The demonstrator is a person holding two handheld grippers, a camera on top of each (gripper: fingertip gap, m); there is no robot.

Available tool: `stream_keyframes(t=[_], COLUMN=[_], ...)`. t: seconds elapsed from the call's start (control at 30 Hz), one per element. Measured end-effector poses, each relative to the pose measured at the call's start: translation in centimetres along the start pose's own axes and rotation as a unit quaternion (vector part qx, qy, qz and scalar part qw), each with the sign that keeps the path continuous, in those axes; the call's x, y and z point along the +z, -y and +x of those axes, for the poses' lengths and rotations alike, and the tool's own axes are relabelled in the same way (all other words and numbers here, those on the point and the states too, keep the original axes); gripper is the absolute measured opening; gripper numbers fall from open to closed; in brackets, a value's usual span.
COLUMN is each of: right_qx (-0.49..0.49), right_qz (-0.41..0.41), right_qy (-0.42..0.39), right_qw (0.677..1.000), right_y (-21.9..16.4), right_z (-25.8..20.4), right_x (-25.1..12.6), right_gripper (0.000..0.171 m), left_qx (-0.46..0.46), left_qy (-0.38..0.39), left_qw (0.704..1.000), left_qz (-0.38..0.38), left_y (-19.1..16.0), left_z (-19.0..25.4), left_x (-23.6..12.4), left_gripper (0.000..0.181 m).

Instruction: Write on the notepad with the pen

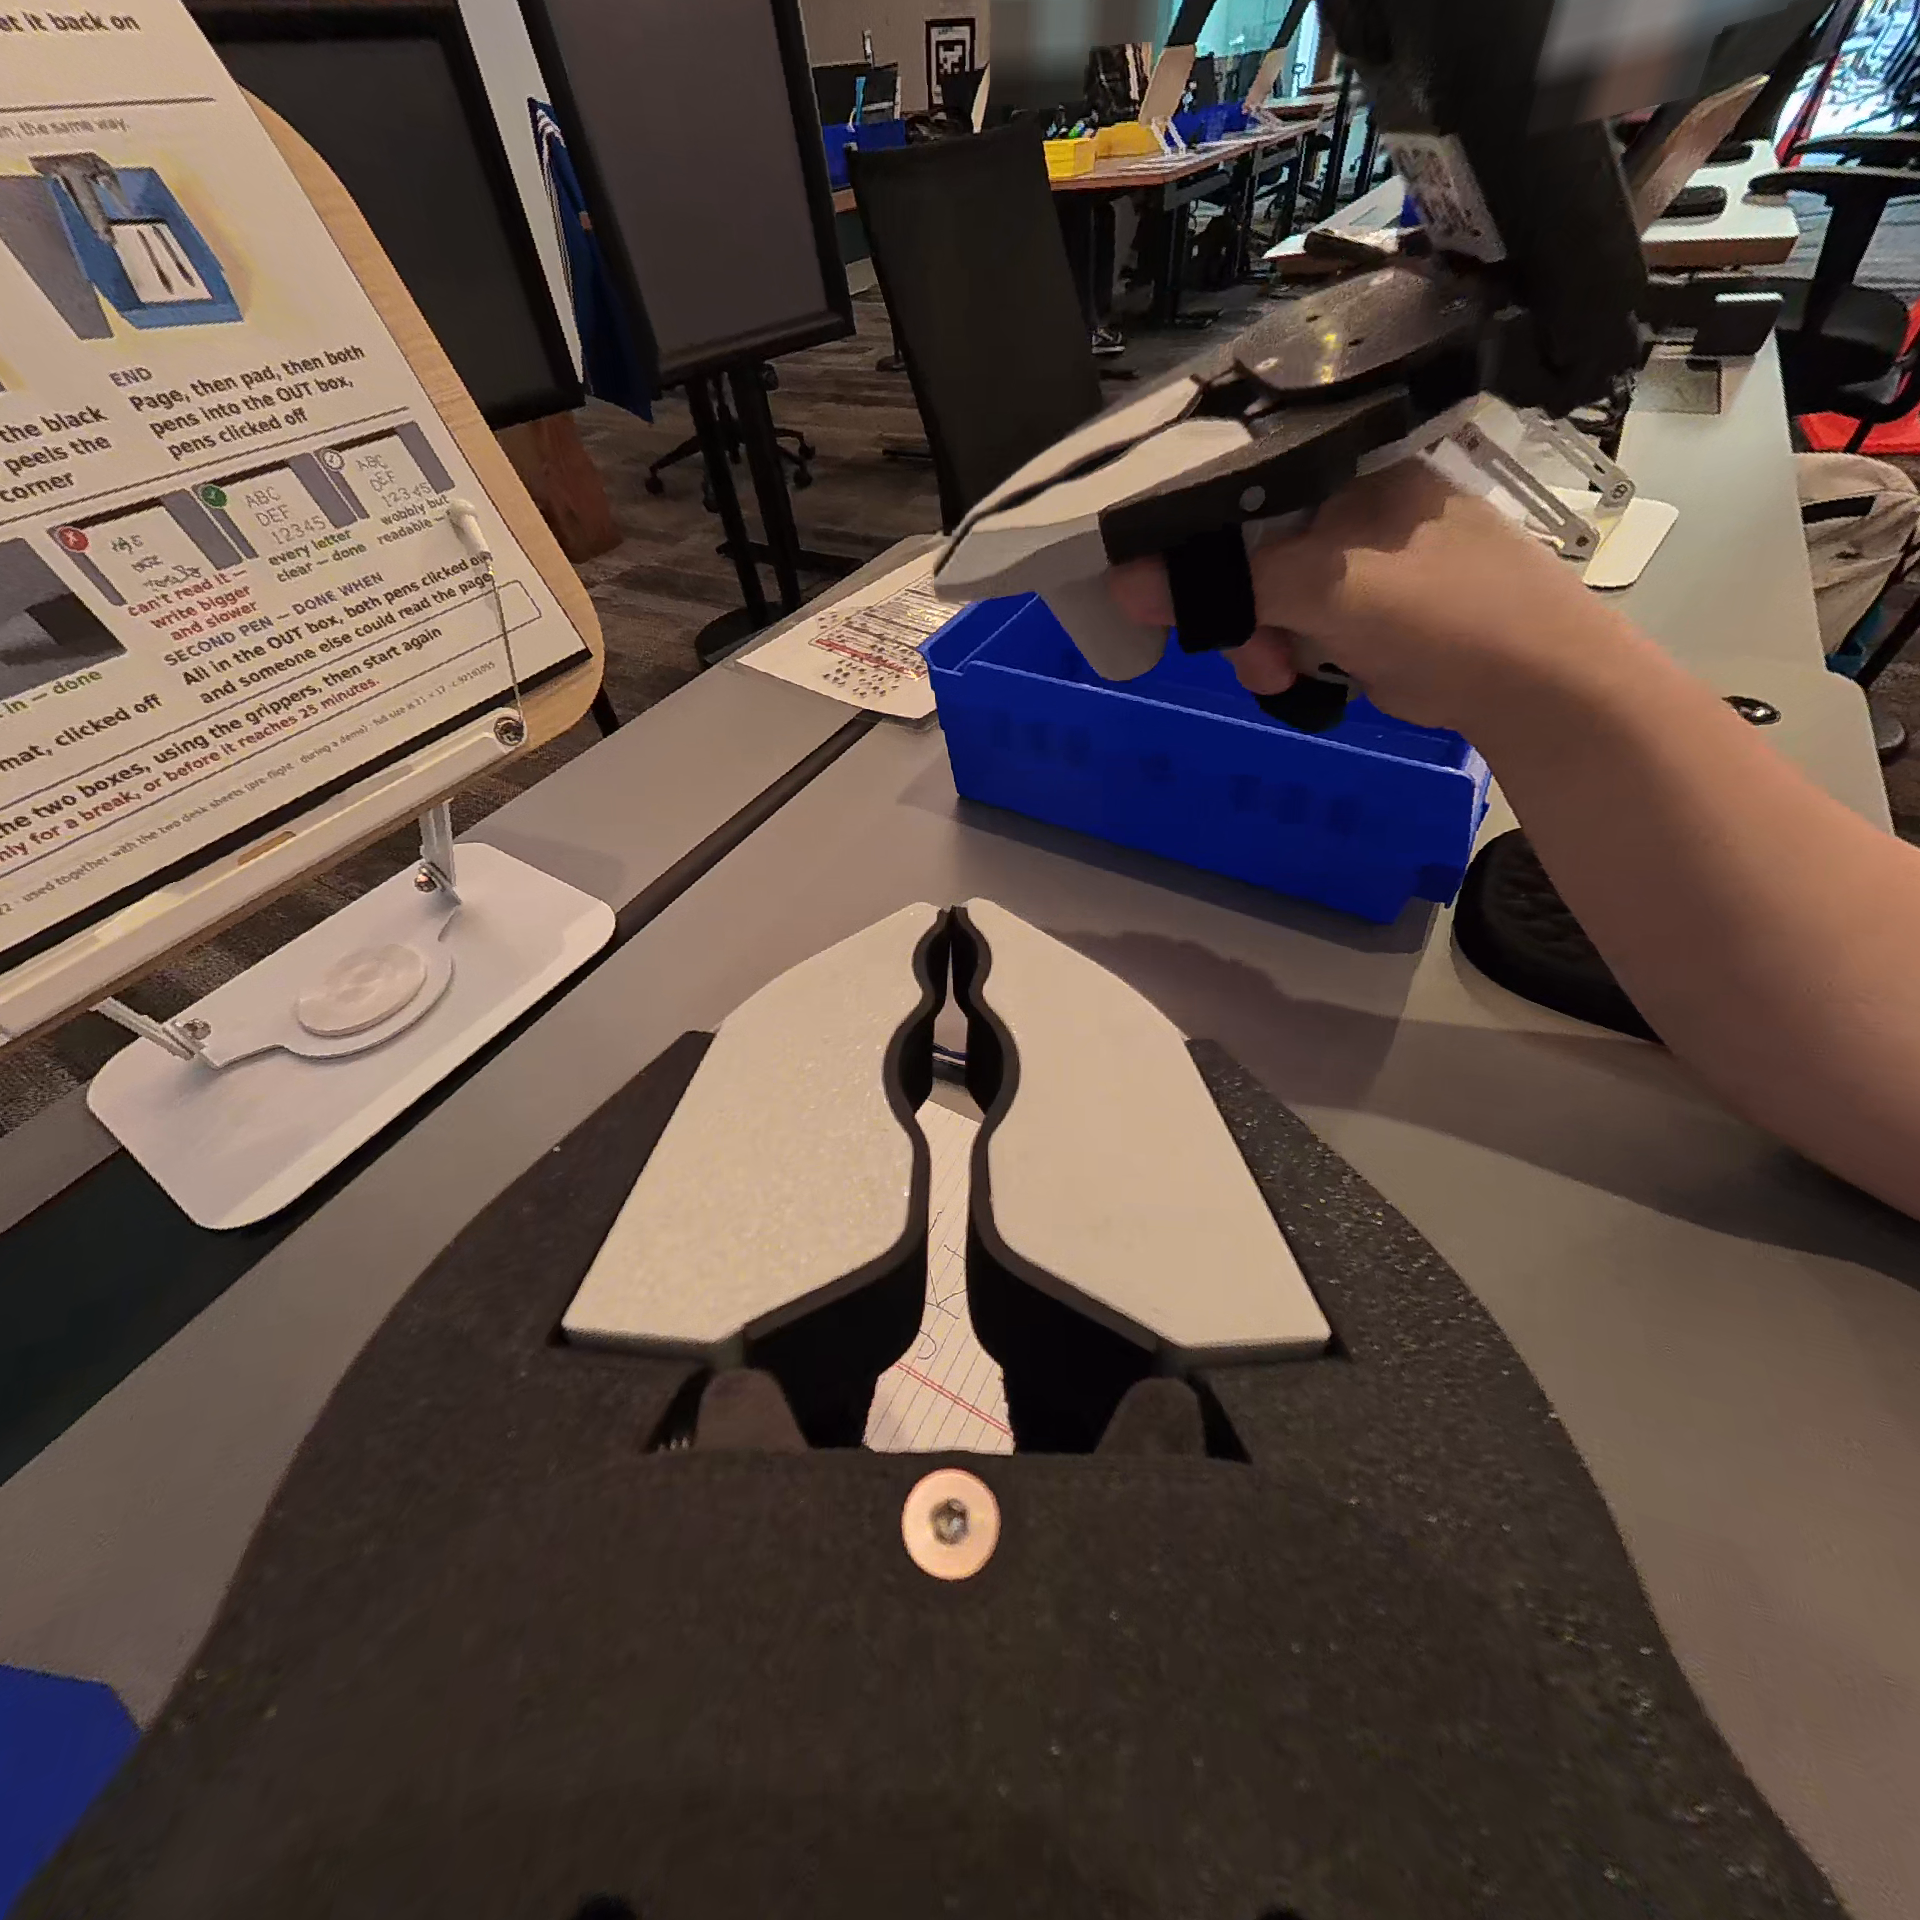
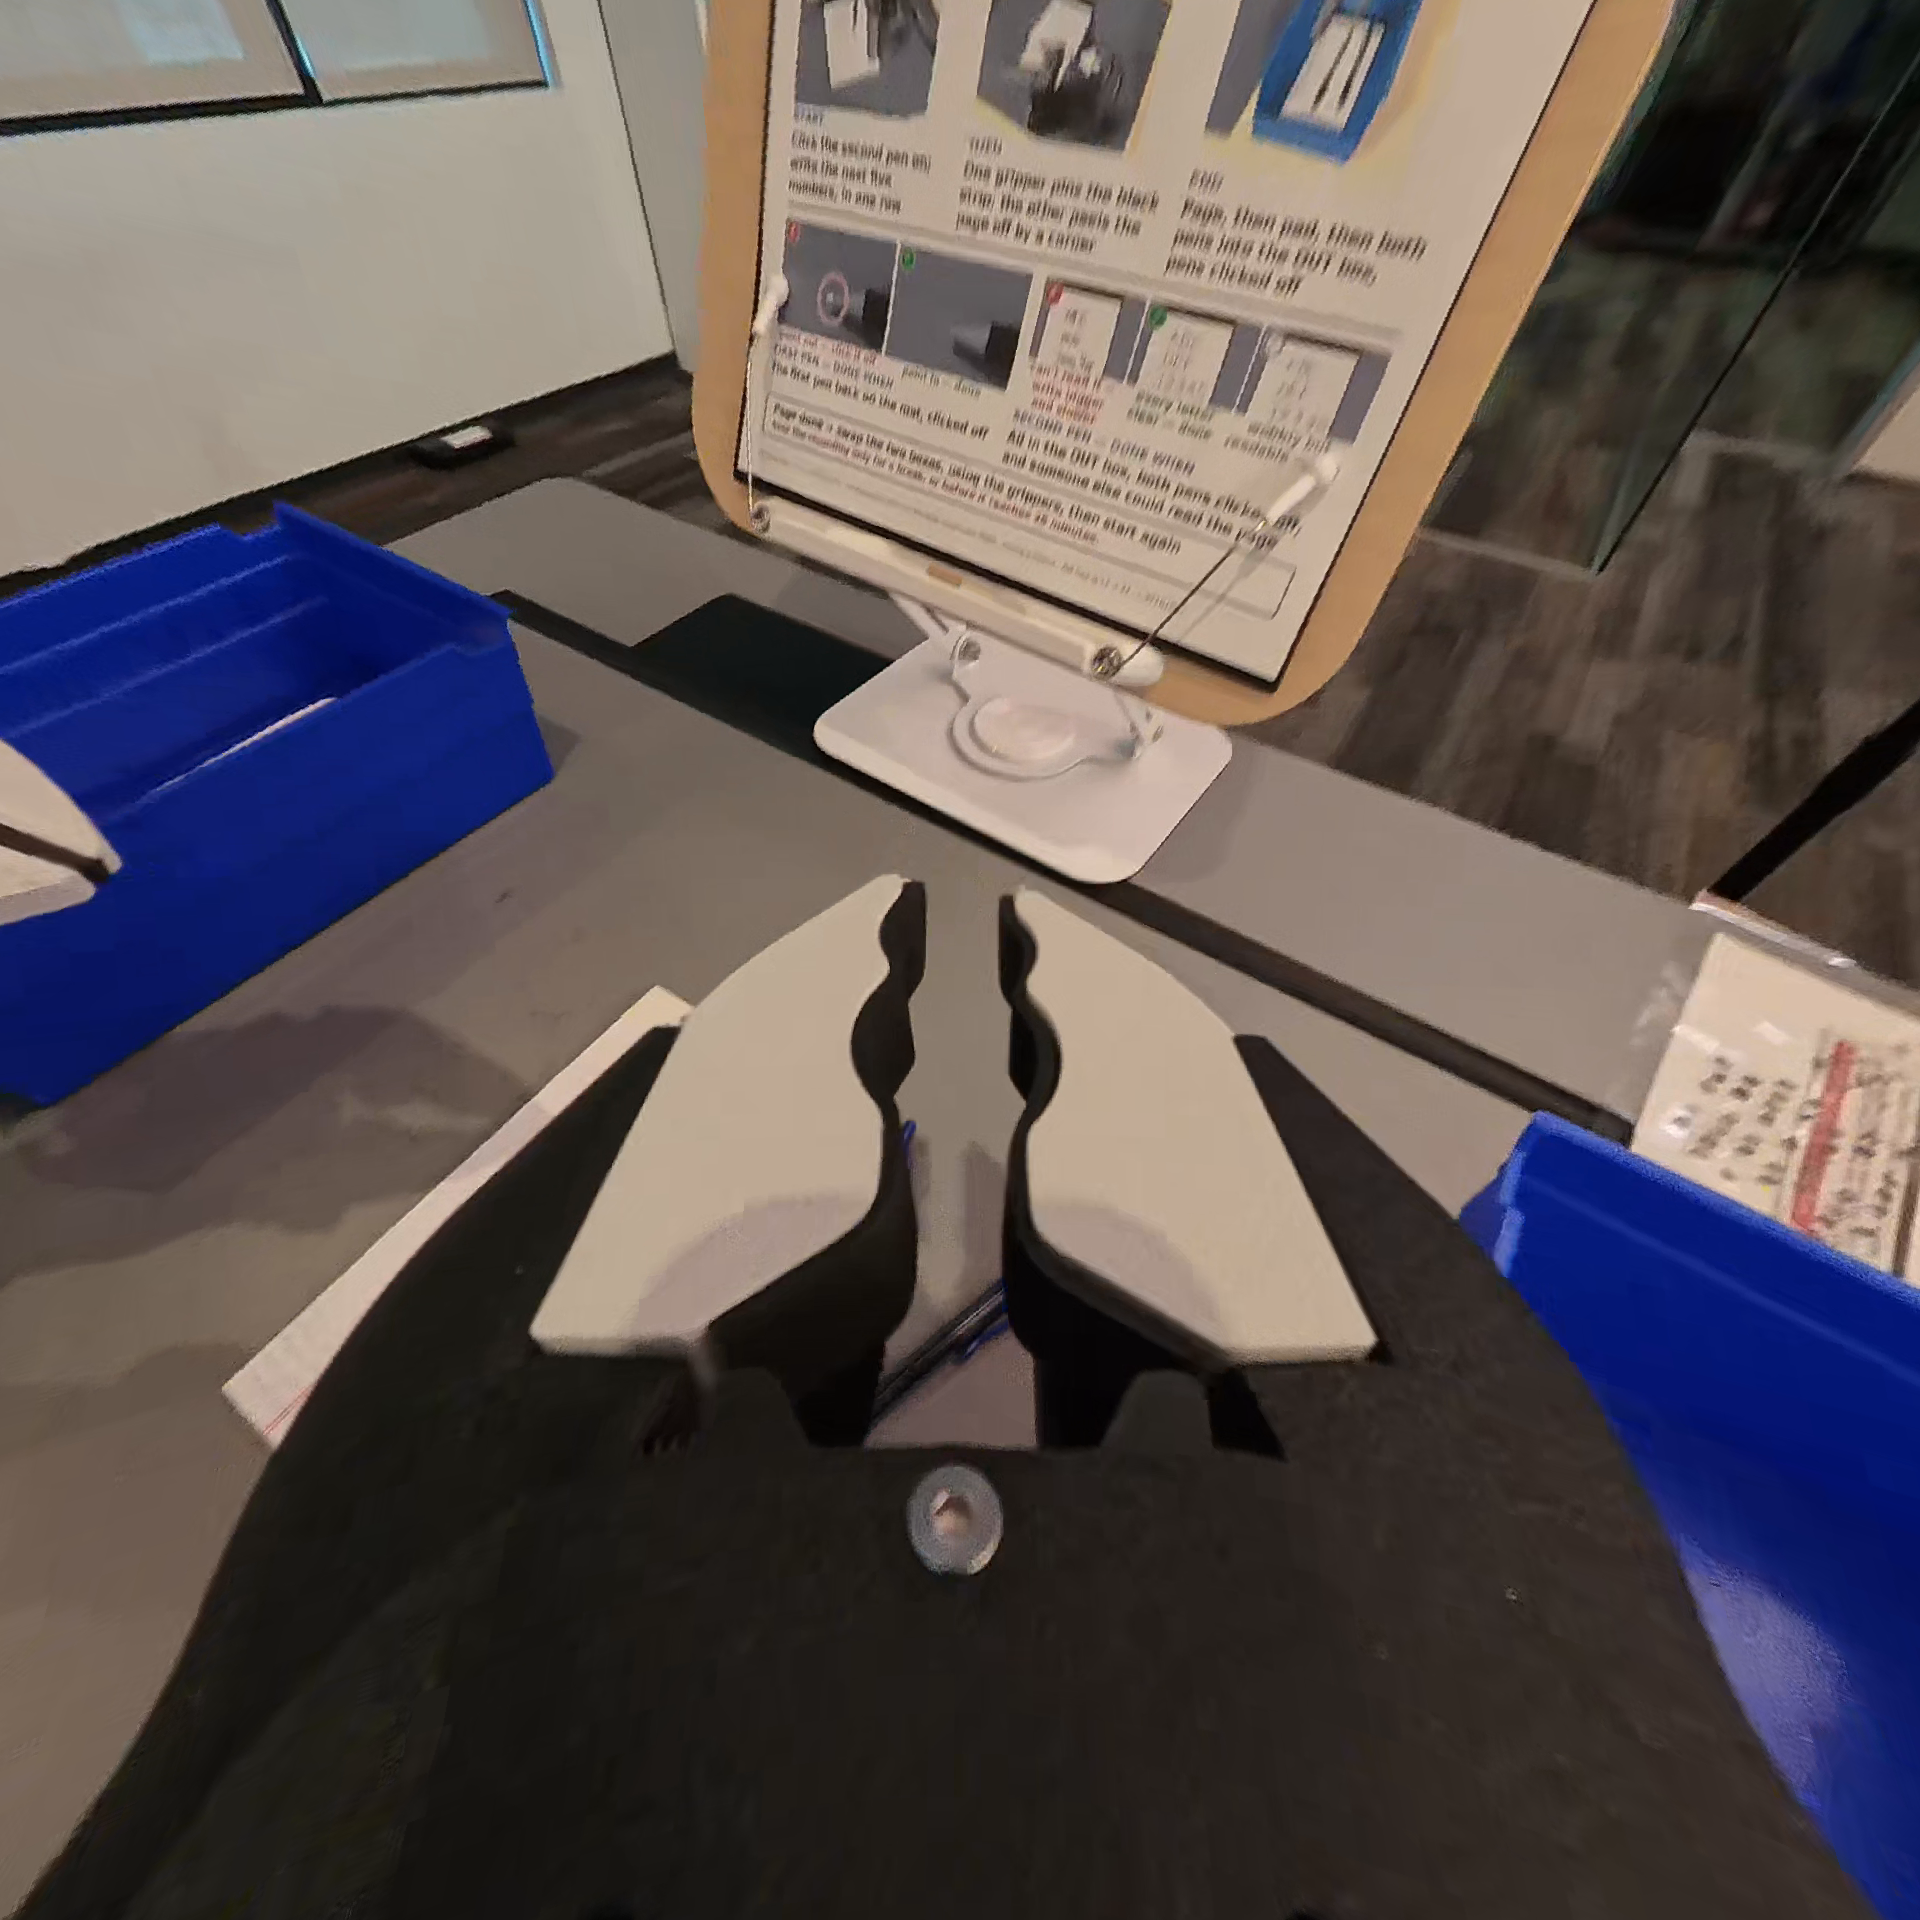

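Note:
My left gripper [image 1: 951, 914] is shut, tips touching, and hovers over the white lined notepad [image 1: 940, 1403], which shows through the gap behind the fingers with some ink marks on it. A small blue piece [image 1: 943, 1055] shows in the finger hollow; I cannot tell if it is gripped. My right gripper [image 2: 961, 894] is open a narrow gap with nothing between the fingers. Blue and black pens [image 2: 940, 1340] lie on the grey table below it. The notepad [image 2: 416, 1247] lies just to its left. The right gripper [image 1: 951, 545], held in a hand, is raised over a blue bin.
A wooden stand with an instruction sheet [image 2: 1039, 312] sits on a white base [image 2: 1029, 769] at the table's far edge. One blue bin [image 2: 312, 748] is at the left, another [image 2: 1714, 1403] at the right beside a laminated sheet [image 2: 1787, 1122]. The left gripper's tip [image 2: 52, 831] shows at the left edge. One gripper's finger ends stand about 15 centimetres off the other's.

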State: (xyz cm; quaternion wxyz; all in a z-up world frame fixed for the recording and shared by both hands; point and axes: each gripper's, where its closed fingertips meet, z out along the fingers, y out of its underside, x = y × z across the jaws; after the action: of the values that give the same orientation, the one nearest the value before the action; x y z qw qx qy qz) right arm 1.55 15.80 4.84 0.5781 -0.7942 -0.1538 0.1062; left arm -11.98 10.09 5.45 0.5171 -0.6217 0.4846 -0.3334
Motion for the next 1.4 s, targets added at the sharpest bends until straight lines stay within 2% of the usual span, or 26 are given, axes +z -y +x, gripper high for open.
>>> stream_keyframes(t=[0.07,0.4,0.57,0.83,1.17,1.4], right_qx=[0.010,0.038,0.103,0.153,0.189,0.196], right_qz=[-0.026,-0.163,-0.268,-0.380,-0.446,-0.450], right_qy=[-0.001,-0.037,-0.051,-0.067,-0.101,-0.108], right_qw=[1.000,0.985,0.957,0.910,0.869,0.865], right_y=[-0.9,-5.8,-11.2,-17.5,-20.4,-20.5], right_z=[0.3,1.5,1.8,-0.1,-0.9,-0.1], right_x=[0.3,-0.1,0.8,2.1,2.8,4.0], right_gripper=[0.011,0.020,0.029,0.026,0.028,0.025], left_qx=[-0.001,0.001,0.013,0.010,0.012,0.015], left_qy=[0.001,0.014,0.024,0.006,-0.010,-0.016], left_qw=[1.000,1.000,0.999,1.000,1.000,1.000], left_qz=[0.000,-0.013,-0.016,-0.011,-0.012,-0.012], left_y=[0.0,-0.4,-0.2,0.3,0.5,0.6], left_z=[0.0,-0.7,-1.0,-0.1,0.7,1.0], left_x=[0.0,-0.1,-0.4,-0.6,-0.7,-0.8], left_gripper=[0.000,0.000,0.000,0.000,0.000,0.000])
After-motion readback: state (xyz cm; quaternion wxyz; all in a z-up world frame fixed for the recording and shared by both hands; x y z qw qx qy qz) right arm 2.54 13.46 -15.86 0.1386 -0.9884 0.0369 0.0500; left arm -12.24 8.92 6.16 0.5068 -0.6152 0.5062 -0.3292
